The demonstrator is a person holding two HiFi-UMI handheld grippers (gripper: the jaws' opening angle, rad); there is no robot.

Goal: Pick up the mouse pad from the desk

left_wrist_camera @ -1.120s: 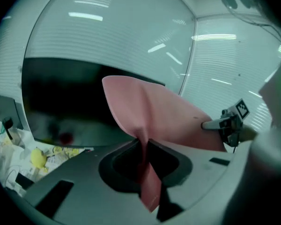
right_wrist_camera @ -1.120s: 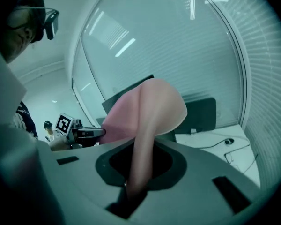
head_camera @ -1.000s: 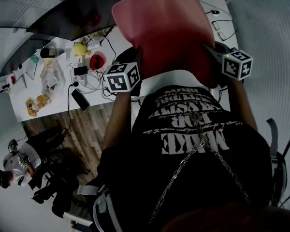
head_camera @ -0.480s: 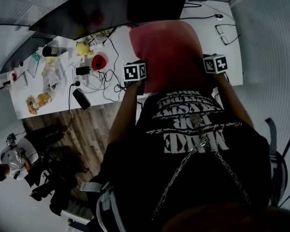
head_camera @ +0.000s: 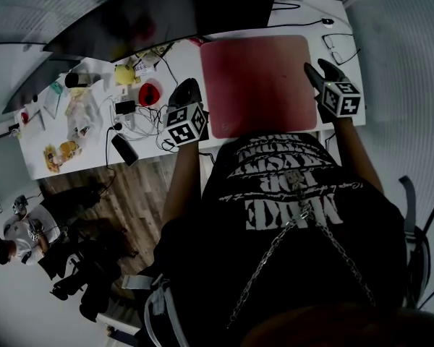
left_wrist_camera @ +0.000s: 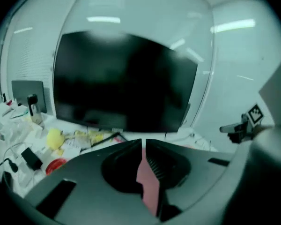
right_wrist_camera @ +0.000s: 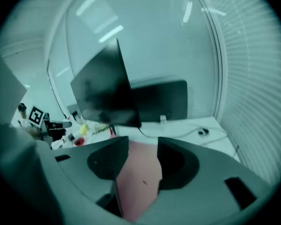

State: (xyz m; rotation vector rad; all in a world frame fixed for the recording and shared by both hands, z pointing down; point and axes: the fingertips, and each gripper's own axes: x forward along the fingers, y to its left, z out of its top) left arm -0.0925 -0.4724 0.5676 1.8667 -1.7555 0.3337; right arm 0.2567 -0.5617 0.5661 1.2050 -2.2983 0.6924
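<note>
The pink mouse pad [head_camera: 257, 85] lies on the white surface [head_camera: 311, 29] near the dark monitor [left_wrist_camera: 124, 83], between the two grippers. The left gripper [left_wrist_camera: 143, 144] has just been closing, and its narrow fingers pinch the pad's left near corner. The right gripper [right_wrist_camera: 143, 142] has just been opening, and its fingers stand wide at the right edge with the pad loose between them.

The mouse pad [head_camera: 259, 82] lies on the desk [head_camera: 298, 19] before the monitor [head_camera: 166, 13] — clutter [head_camera: 126, 103] left of it, glasses [head_camera: 338, 47] right.
</note>
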